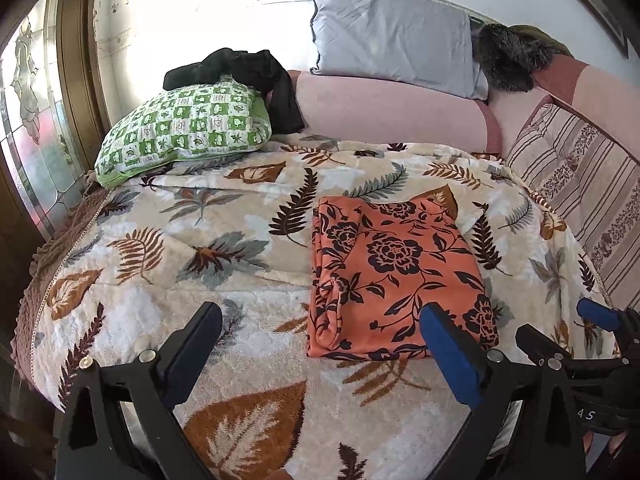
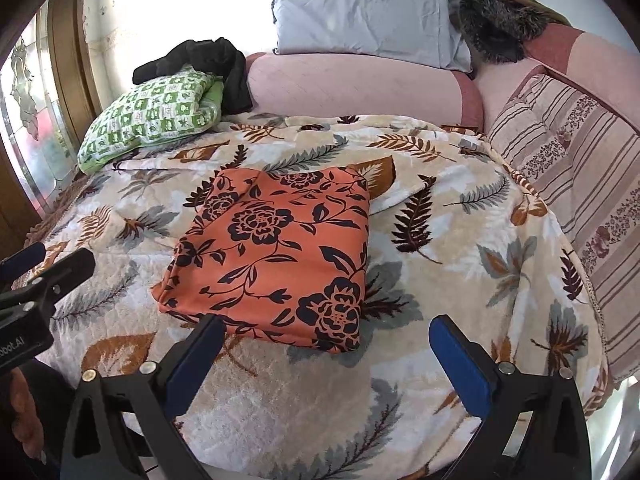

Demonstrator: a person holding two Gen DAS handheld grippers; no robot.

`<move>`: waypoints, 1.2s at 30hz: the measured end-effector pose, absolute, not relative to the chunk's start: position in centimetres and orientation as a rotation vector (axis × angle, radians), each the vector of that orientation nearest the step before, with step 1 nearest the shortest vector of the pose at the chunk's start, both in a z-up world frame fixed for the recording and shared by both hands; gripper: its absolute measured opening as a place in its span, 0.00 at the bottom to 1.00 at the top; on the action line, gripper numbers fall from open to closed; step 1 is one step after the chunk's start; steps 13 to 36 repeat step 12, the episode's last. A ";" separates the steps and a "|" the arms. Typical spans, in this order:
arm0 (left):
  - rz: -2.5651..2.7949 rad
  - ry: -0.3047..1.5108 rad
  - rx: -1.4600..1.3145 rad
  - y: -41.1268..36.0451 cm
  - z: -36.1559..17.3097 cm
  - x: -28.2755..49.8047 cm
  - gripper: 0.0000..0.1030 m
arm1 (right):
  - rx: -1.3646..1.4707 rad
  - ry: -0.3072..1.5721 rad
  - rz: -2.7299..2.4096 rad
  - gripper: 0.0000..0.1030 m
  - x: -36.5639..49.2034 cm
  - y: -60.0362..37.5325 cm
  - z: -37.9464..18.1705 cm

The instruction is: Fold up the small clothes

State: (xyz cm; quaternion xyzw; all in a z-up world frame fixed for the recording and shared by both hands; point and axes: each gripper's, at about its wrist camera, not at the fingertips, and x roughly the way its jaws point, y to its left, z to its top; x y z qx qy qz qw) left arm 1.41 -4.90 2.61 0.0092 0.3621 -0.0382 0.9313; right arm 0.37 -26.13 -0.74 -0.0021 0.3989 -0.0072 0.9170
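Folded orange floral garment (image 2: 276, 260) flat on leaf-print blanket (image 2: 460, 240). Left gripper (image 1: 320, 332) spread, empty. Right gripper (image 2: 326, 340) spread, empty. Left view alone shows garment's layered fold edge, probably left side.

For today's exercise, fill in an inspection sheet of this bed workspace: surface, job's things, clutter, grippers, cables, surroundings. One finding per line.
Surface: leaf-print blanket covering the bed, a little rumpled.
Job's things: orange floral garment lying folded in a flat rectangle on the blanket.
Clutter: green checked pillow, black clothing heaped on it, grey pillow.
Grippers: left gripper and right gripper both open, jaws empty, short of the garment.
Cables: nothing seen.
Surroundings: pink headboard, striped cushion, stained-glass window.
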 end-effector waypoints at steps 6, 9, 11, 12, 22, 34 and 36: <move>-0.105 0.770 0.010 -5.2 2.0 2.5 0.97 | -0.009 0.817 -0.026 1.00 0.9 -26.2 -0.5; -0.123 0.762 0.001 -5.4 1.9 2.9 0.98 | -0.012 0.822 -0.026 1.00 1.4 -26.2 -0.6; -0.122 0.770 0.011 -5.6 1.7 3.4 0.98 | -0.013 0.825 -0.028 1.00 1.7 -26.3 -0.7; -0.124 0.772 0.014 -5.7 1.6 3.7 0.98 | -0.011 0.827 -0.028 1.00 1.9 -26.3 -0.7; -0.124 0.772 0.014 -5.7 1.6 3.7 0.98 | -0.011 0.827 -0.028 1.00 1.9 -26.3 -0.7; -0.124 0.772 0.014 -5.7 1.6 3.7 0.98 | -0.011 0.827 -0.028 1.00 1.9 -26.3 -0.7; -0.124 0.772 0.014 -5.7 1.6 3.7 0.98 | -0.011 0.827 -0.028 1.00 1.9 -26.3 -0.7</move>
